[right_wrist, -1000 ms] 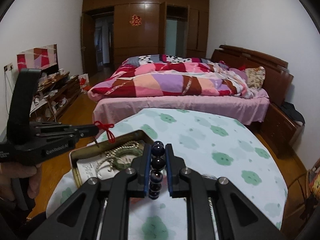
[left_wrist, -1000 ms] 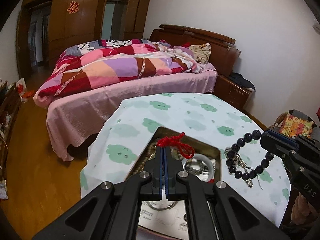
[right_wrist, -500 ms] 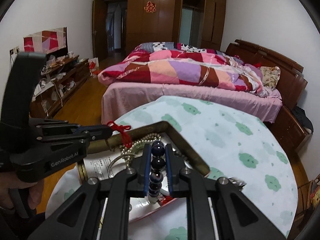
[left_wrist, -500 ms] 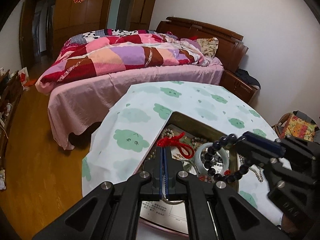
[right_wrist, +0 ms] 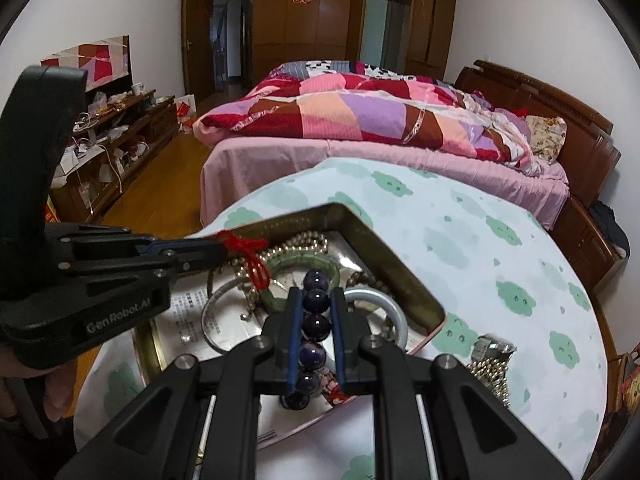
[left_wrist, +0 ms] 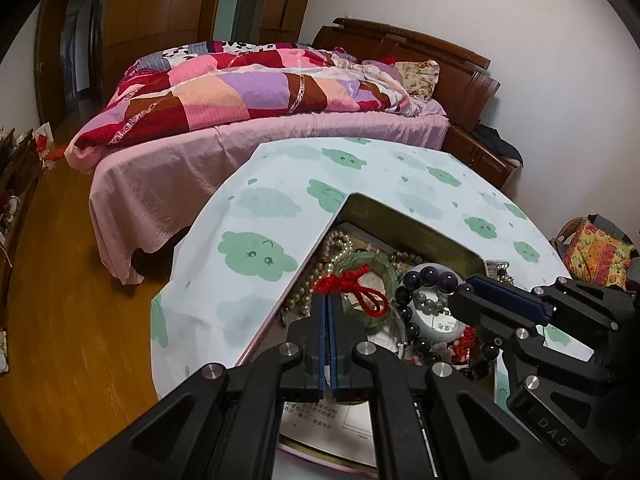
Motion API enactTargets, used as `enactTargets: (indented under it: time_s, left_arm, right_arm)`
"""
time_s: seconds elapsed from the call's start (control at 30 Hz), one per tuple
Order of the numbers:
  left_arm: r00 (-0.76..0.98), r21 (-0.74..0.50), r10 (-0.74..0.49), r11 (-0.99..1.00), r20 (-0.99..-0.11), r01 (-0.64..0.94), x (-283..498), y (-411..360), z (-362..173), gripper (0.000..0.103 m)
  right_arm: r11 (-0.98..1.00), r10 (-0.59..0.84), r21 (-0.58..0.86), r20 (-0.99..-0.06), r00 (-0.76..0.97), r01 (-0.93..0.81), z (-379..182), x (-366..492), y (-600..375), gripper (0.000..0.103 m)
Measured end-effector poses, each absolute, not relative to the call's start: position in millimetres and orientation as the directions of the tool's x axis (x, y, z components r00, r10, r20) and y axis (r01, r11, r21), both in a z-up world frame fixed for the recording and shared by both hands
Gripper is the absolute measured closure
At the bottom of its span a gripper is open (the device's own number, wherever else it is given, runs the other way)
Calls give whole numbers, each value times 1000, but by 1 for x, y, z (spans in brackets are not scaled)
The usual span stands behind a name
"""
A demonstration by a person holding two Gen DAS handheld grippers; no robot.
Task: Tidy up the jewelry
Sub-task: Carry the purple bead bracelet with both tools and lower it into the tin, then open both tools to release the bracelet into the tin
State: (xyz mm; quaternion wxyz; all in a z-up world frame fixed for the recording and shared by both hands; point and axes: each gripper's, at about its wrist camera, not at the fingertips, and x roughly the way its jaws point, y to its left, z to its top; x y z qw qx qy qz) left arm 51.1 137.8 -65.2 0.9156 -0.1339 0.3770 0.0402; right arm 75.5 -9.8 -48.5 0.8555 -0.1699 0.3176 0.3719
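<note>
- The dark bead bracelet (right_wrist: 314, 322) is pinched in the right claw (right_wrist: 316, 300), hanging over the open tin (right_wrist: 400, 268) on the tabletop (right_wrist: 500, 248).
- The red knotted cord (left_wrist: 352, 286) is clamped in the fully closed left claw (left_wrist: 329, 300), also over the tin.
- Both claws tilt downward, converging from either side.

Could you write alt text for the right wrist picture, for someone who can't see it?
The right gripper holds a dark bead bracelet over an open tin of jewelry on a cloud-print table. At left, the left gripper pinches a red cord; a bed stands behind.
</note>
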Motion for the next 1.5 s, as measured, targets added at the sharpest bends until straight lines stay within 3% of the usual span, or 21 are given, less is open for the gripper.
enactTargets:
  time_s: [1.0,1.17,1.23,1.3,1.37,1.5]
  left_arm:
    - [704,-183,-12,968,-710,-169,52,132,-67,102]
    - [702,-178,-4,968,-712,-175,53,131,-64,100]
    - [705,-178,-4,969,-709,-173,53,130,-61,89]
    - [722,-178,2,968,-692,-174,50,129,-57,53]
    - [742,-196,-10,967,-671,-163,47,127,-54,37]
    - [735,-166,2,974,-678,-155,48,118,-54,36]
  right_arm:
    - [673,530,-17,-686,498,-739,-58,80,-18,83]
    - [672,542,0,-681,492,-741,-57,79,-20,64]
    - [677,547,9,-675,495,-736,-56,78,-25,56]
    - [686,550,14,-664,506,-727,-53,78,-34,54]
    - [696,552,24,-657,514,-718,-51,79,-41,52]
    - [726,538,26,-644,544,-687,-49,84,-64,47]
